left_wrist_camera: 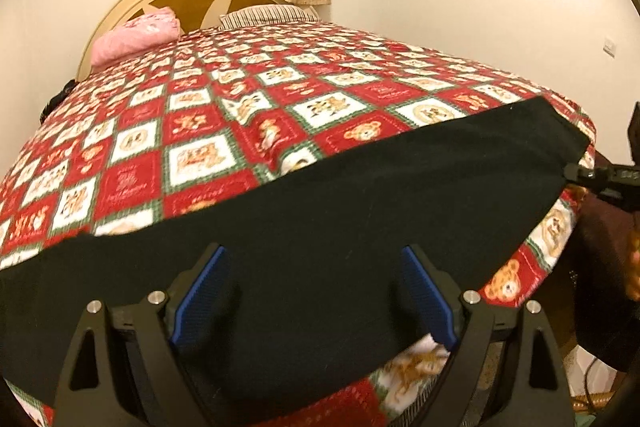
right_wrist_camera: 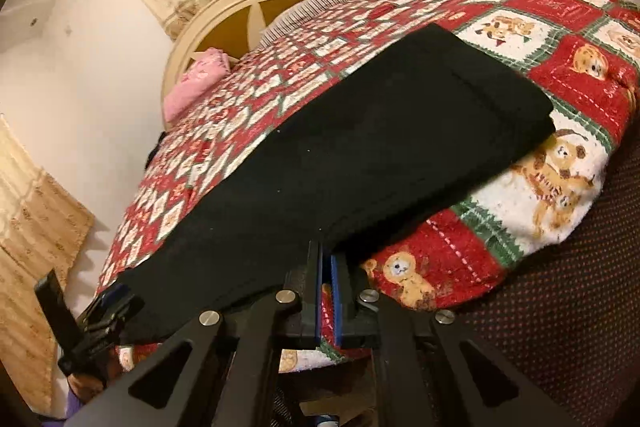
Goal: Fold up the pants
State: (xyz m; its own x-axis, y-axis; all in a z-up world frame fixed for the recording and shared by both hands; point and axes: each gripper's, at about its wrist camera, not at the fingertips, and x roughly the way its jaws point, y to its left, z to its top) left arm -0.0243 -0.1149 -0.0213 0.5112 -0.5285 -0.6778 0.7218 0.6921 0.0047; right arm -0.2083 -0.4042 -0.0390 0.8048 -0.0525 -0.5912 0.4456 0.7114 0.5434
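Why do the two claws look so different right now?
The left claw is wide open over the black pants, pinching nothing. The right claw is squeezed shut at the pants' near edge; whether it pinches cloth is unclear. Both have blue pads and point down at the bed.

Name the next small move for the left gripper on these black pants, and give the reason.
Probably close the left gripper on the near edge of the black pants. Its blue pads stand wide apart with the cloth between them, not pinched, while the right gripper looks already shut at the pants' edge. Both ends likely need holding before the fold is lifted across the quilt.
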